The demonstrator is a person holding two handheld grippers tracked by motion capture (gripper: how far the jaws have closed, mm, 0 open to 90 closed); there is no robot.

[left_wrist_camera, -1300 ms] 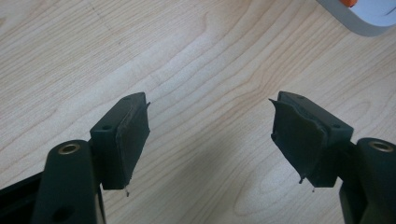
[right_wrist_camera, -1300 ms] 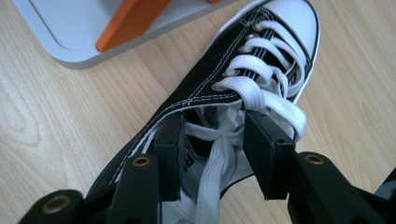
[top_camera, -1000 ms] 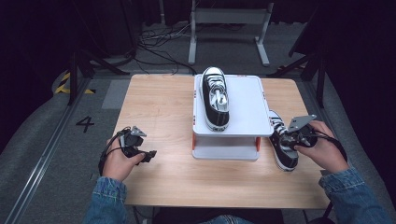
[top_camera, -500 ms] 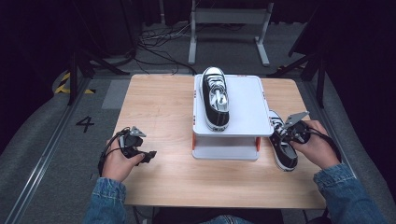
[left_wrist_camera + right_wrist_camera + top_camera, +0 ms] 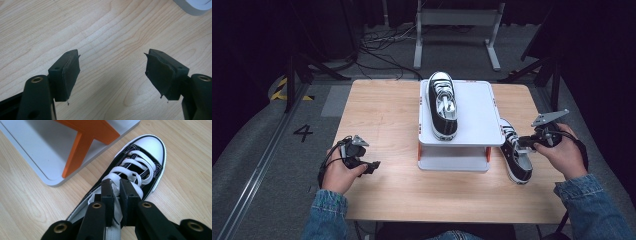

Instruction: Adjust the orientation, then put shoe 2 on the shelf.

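beside the stand, right gripper (image 5: 117, 195) closing on sneaker (image 5: 140, 165) tongue (left gripper unmoved)

High view overhead facing forward, tool views close, sharing table (image 5: 382, 115)

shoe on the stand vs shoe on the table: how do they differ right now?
The shoe on the stand lies on the white stand; the shoe on the table lies on the table at the stand's right. The stand shoe is untouched; the right gripper has just been closing and pinches the table shoe's tongue. Both are black lace-up sneakers with white toe caps, toes pointing away from the person.
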